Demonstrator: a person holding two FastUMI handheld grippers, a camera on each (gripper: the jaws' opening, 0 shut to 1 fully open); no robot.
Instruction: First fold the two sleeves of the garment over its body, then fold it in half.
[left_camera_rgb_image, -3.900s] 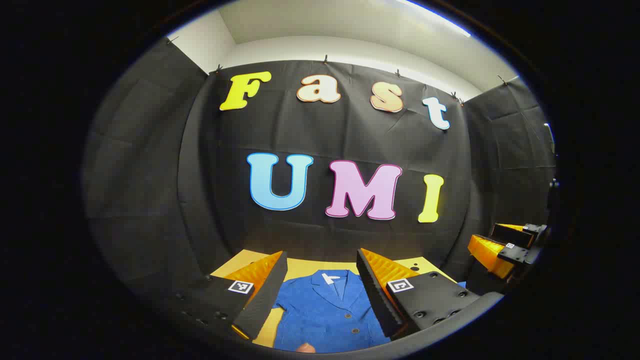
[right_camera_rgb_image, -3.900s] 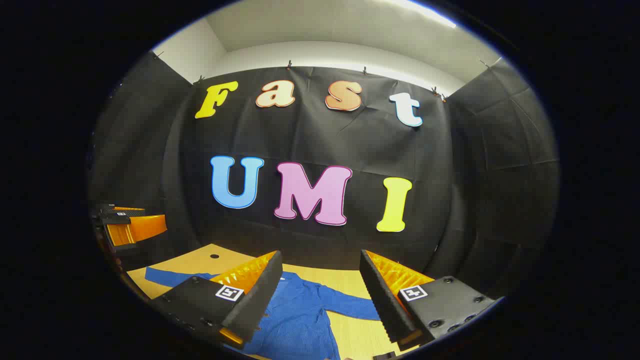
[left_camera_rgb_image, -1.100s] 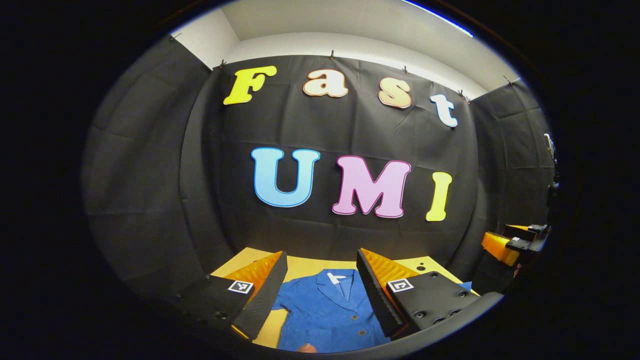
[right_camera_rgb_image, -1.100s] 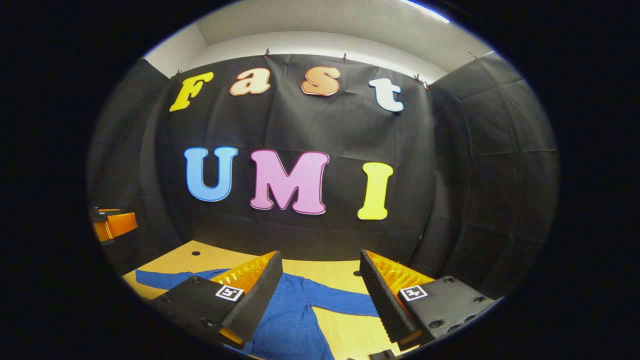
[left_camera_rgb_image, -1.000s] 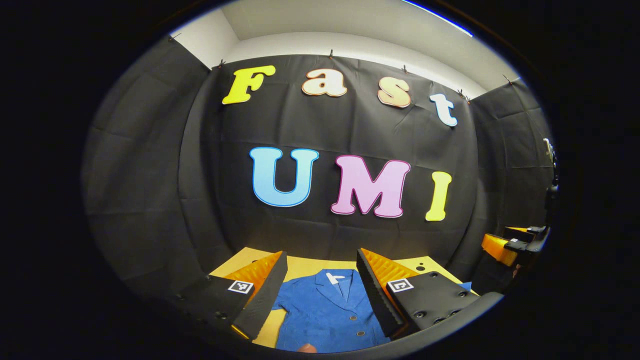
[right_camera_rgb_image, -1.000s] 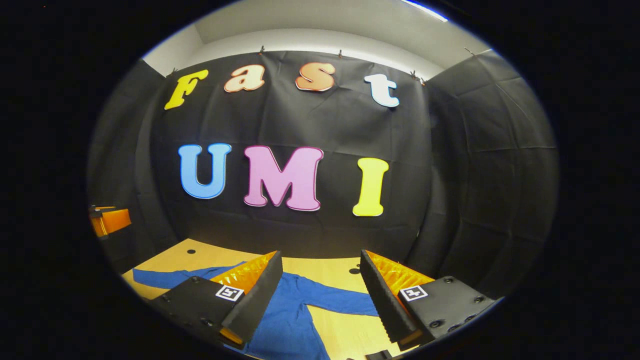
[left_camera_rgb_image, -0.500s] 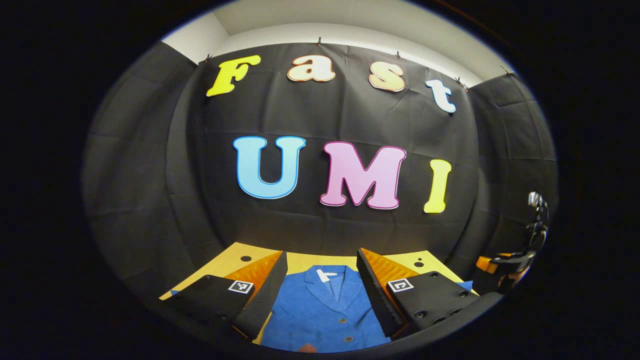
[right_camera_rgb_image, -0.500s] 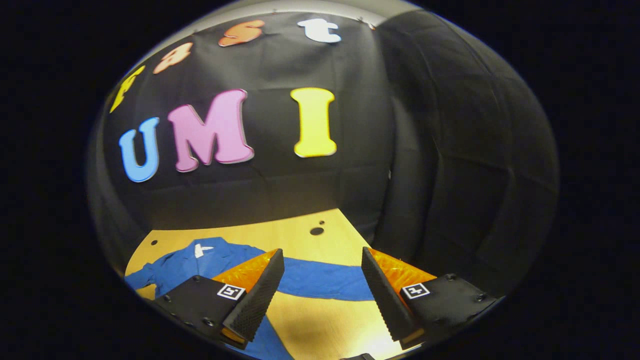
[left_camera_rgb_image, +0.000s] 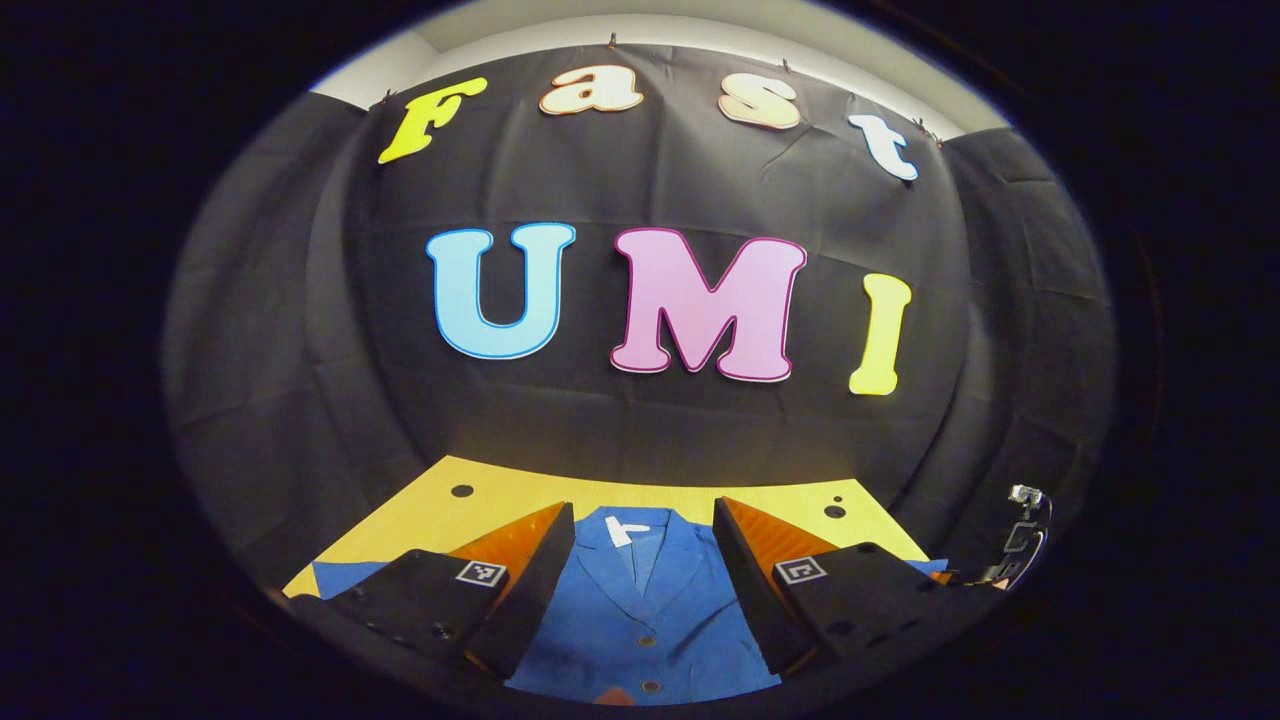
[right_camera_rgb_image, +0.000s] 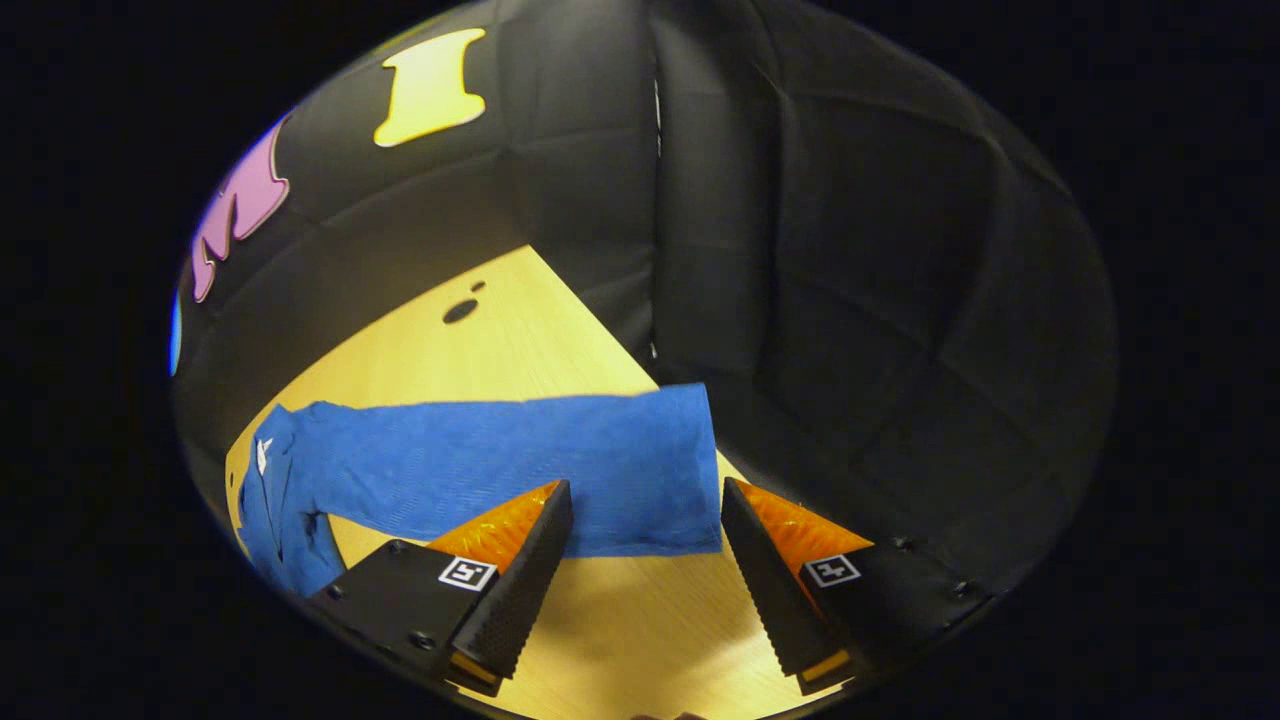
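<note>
The left gripper hangs wide open, holding nothing, over the collar of the blue garment lying flat on the counter. The right gripper gapes empty above its outstretched sleeve.

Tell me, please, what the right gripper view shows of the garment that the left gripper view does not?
Right gripper view: one sleeve stretched flat across the table, its cuff end between the open right claw. Left gripper view: the collar and front buttons between the open left claw, the right claw at the far right edge. Both views: the blue garment unfolded on the yellow table before the black cloth wall.
</note>
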